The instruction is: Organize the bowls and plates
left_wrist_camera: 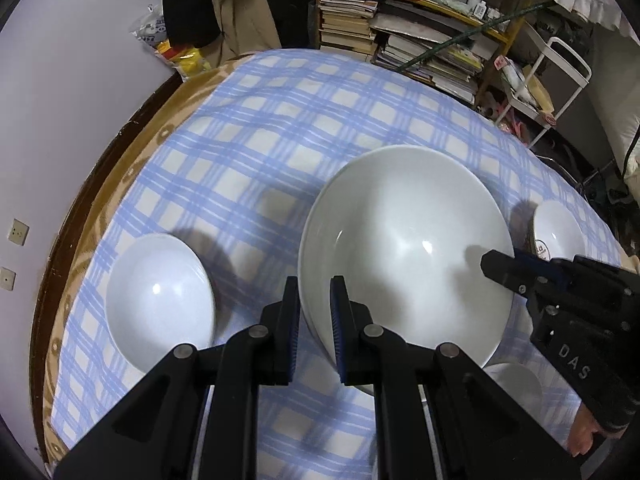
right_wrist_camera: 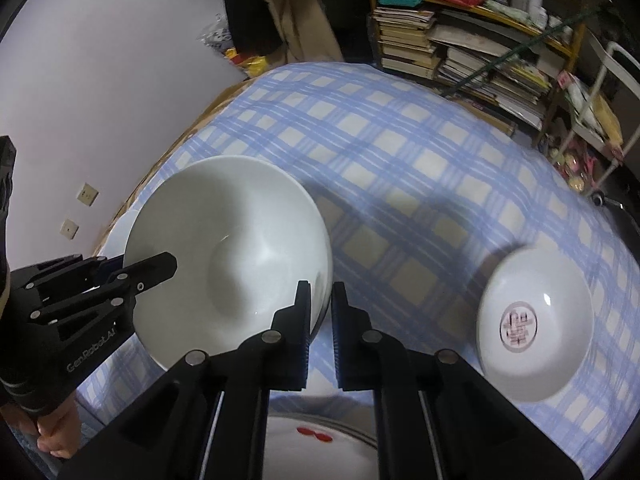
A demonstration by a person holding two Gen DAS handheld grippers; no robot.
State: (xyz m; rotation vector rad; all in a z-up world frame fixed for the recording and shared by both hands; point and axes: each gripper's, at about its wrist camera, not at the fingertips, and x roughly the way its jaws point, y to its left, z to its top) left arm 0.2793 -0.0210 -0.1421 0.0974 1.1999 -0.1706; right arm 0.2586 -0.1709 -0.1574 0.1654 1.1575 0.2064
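A large white bowl (left_wrist_camera: 404, 248), mouth up and tilted, hangs over the checked tablecloth (left_wrist_camera: 280, 128), its rim clamped between the left gripper (left_wrist_camera: 315, 292) and the right gripper (right_wrist_camera: 321, 296) on opposite sides. Only the right wrist view shows a marked bowl (right_wrist_camera: 534, 328) right of its claw and a red-spotted plate (right_wrist_camera: 320, 432) (mostly hidden beneath the fingers); a plain bowl (left_wrist_camera: 160, 300) lies left of the left claw.

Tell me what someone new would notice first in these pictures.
A large white bowl sits mid-scene above the blue checked tablecloth, its rim pinched on opposite sides by the left gripper and the right gripper. A smaller white bowl rests on the cloth to its left, and a bowl with a red emblem lies to its right.
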